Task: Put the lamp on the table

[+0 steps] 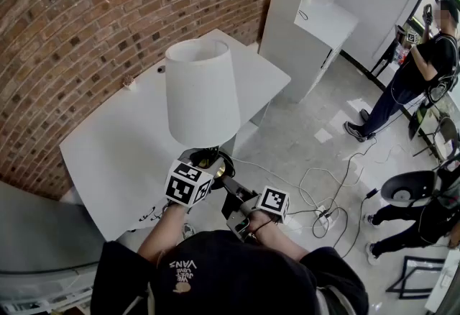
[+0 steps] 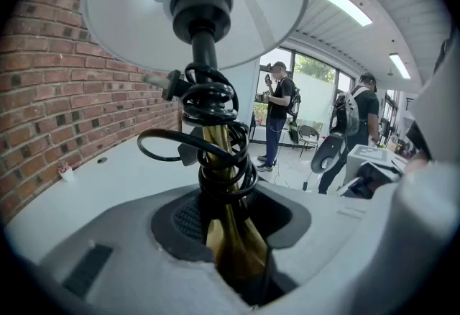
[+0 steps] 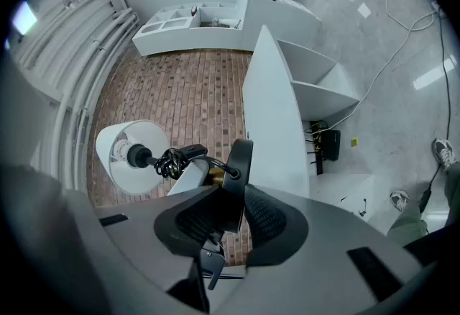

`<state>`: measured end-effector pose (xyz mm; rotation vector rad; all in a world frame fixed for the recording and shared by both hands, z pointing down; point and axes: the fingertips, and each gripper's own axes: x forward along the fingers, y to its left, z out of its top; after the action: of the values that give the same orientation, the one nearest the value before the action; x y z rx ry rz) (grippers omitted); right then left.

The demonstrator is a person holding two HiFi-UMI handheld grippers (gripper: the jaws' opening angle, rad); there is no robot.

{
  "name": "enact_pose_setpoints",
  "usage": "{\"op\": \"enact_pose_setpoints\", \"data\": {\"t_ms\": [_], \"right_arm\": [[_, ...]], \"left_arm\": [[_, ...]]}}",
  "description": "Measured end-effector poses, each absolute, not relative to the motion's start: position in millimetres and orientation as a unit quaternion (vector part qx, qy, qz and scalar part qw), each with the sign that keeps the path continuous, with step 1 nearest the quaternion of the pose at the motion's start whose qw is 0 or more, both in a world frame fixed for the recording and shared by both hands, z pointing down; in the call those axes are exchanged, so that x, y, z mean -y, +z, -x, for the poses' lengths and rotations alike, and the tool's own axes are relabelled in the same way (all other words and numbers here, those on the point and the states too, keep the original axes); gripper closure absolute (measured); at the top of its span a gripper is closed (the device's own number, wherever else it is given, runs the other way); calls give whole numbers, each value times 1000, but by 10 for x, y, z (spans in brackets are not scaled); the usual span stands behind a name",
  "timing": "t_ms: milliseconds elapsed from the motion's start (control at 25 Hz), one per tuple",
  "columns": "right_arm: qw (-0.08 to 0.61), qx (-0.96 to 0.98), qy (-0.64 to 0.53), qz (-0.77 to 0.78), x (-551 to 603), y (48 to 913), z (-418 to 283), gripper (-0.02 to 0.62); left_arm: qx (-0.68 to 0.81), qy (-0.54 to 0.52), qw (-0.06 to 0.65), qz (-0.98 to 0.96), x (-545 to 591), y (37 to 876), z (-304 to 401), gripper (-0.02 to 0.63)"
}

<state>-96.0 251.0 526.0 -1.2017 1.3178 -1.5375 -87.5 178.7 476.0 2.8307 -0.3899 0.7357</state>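
I hold a lamp upright in the air over the near edge of the white table [image 1: 115,141]. Its white shade [image 1: 200,90] tops a brass stem [image 2: 231,238] wrapped in a coiled black cord [image 2: 215,123]. My left gripper [image 1: 204,162] is shut on the brass stem, whose lower part sits between the pads [image 2: 188,218]. My right gripper [image 1: 233,197] is shut on the lamp's round black base [image 3: 238,171], gripped edge-on. In the right gripper view the shade [image 3: 133,155] points left toward the brick wall.
A brick wall [image 1: 86,11] backs the table. A white shelf unit [image 1: 316,26] stands beyond the table's far end. Cables and a power strip [image 1: 327,216] lie on the floor at right. People stand at the right [image 1: 420,69], one near a round stool [image 1: 406,188].
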Motion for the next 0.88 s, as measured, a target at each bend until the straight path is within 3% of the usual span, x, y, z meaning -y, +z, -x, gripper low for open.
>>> {"op": "enact_pose_setpoints", "data": {"t_ms": [880], "right_arm": [[334, -574, -604, 440, -2718, 5361, 557, 488]], "left_arm": [[195, 242, 106, -945, -2001, 4919, 553, 459]]}}
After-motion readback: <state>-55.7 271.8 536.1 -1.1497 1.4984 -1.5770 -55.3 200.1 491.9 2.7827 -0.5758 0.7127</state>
